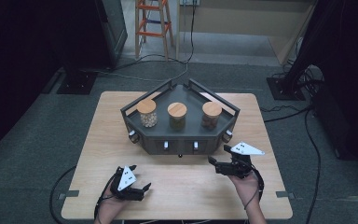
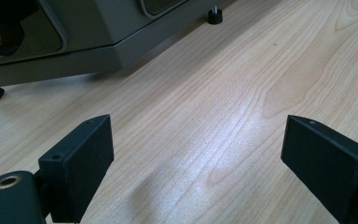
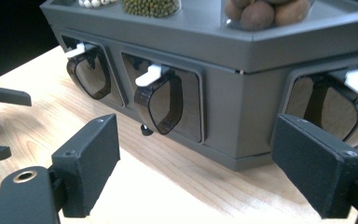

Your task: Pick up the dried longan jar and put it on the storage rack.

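No brand, label or writing can be read on anything here.

The wooden table (image 1: 107, 140) carries a dark grey dispenser rack (image 1: 179, 128) sitting toward its twelve o'clock side, an angular tray-topped unit with a low rail. On its top stand three clear jars with round wooden lids. The left jar (image 1: 147, 113), at about ten o'clock on the rack, holds pale, whitish beans or nuts. The middle jar (image 1: 177, 115) holds small green beans, plain in the right gripper view. The right jar (image 1: 211, 115), at about two o'clock, holds larger brown rounded pieces, possibly nuts; the view is too coarse to be sure.

Along the rack's front wall sit smoky translucent scoop-like bins (image 3: 161, 100) with white tabs (image 3: 148, 74) on top; whether anything is inside them cannot be told.

The right gripper (image 1: 220, 161) is held at about five o'clock from the rack, just beside its front right corner, jaws spread wide and holding nothing; its own view looks straight at the bins. The left gripper (image 1: 143, 189) lies near the table's six o'clock edge, at about seven o'clock from the rack and well apart from it, jaws likewise spread apart over bare wood. A hand (image 1: 245, 185) grips each tool from below.
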`<state>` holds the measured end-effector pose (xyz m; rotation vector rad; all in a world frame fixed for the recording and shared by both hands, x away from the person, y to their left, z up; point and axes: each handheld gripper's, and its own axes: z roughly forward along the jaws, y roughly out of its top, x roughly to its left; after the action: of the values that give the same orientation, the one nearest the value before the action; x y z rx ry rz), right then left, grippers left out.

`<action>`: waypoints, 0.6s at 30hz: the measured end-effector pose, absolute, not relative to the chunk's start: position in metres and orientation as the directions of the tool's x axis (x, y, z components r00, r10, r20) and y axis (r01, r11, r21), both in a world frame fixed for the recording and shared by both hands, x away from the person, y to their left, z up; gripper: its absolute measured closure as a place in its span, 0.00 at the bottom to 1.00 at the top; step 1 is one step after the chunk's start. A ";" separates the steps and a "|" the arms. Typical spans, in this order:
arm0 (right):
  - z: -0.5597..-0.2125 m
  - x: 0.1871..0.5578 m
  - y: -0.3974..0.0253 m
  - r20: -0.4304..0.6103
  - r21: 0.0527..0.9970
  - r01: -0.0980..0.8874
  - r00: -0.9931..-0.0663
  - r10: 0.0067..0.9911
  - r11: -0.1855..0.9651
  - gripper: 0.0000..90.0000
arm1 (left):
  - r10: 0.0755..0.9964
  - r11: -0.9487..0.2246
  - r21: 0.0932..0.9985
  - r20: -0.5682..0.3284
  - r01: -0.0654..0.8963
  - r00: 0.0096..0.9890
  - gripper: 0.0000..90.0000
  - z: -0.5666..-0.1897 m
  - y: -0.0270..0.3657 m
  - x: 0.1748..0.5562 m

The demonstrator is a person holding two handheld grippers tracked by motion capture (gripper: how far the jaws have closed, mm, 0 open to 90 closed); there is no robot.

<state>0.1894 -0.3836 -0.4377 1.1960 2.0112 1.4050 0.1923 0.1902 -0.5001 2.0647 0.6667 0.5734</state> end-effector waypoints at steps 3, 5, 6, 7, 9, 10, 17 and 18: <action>-0.443 0.189 -0.384 0.141 0.901 0.415 -0.551 0.823 0.123 0.17 | 0.643 -0.481 0.843 0.151 0.243 0.751 0.10 -0.500 0.190 0.192; -0.446 0.188 -0.383 0.141 0.902 0.415 -0.551 0.822 0.123 0.17 | 0.642 -0.482 0.842 0.152 0.242 0.751 0.10 -0.500 0.190 0.192; -0.448 0.188 -0.383 0.143 0.900 0.418 -0.550 0.823 0.122 0.17 | 0.642 -0.483 0.842 0.153 0.241 0.752 0.10 -0.500 0.190 0.192; -0.450 0.188 -0.383 0.144 0.901 0.418 -0.550 0.823 0.121 0.17 | 0.642 -0.483 0.842 0.153 0.241 0.752 0.10 -0.500 0.190 0.192; -0.454 0.186 -0.383 0.136 0.904 0.410 -0.547 0.826 0.123 0.17 | 0.641 -0.486 0.840 0.155 0.241 0.752 0.10 -0.500 0.190 0.192; -0.456 0.186 -0.383 0.136 0.904 0.409 -0.549 0.824 0.123 0.17 | 0.641 -0.486 0.840 0.155 0.241 0.751 0.10 -0.500 0.189 0.192; -0.464 0.184 -0.383 0.147 0.900 0.419 -0.548 0.823 0.118 0.17 | 0.642 -0.486 0.840 0.155 0.242 0.751 0.10 -0.500 0.189 0.192; -0.465 0.184 -0.383 0.149 0.899 0.422 -0.546 0.825 0.117 0.17 | 0.641 -0.486 0.840 0.155 0.242 0.751 0.10 -0.500 0.189 0.192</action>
<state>0.1839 -0.3828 -0.4646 1.2102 2.0138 1.4090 0.1920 0.1893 -0.4998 2.0704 0.6628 0.5776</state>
